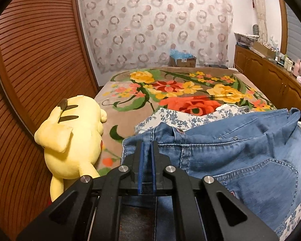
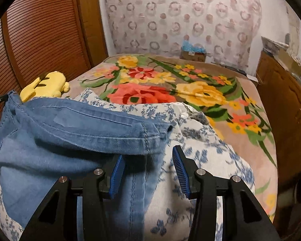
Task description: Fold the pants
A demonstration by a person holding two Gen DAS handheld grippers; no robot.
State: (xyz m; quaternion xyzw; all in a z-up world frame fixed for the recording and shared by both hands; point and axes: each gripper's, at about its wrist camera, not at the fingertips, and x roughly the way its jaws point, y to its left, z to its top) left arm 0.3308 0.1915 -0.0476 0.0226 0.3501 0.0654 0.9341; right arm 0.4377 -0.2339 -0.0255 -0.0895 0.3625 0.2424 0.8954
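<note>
Pinching the jeans (image 1: 220, 156) at their waistband corner, your left gripper (image 1: 147, 146) has its jaws pressed together on denim. Your right gripper (image 2: 148, 160) holds its jaws spread around the jeans' opposite waistband end, beside the plush toy (image 1: 74, 140).

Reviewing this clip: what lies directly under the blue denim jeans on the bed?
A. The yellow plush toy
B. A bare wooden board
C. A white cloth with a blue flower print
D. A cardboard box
C: the white cloth with a blue flower print shows around and beneath the blue denim jeans, while the yellow plush toy lies off to the side on the flowered blanket.
</note>
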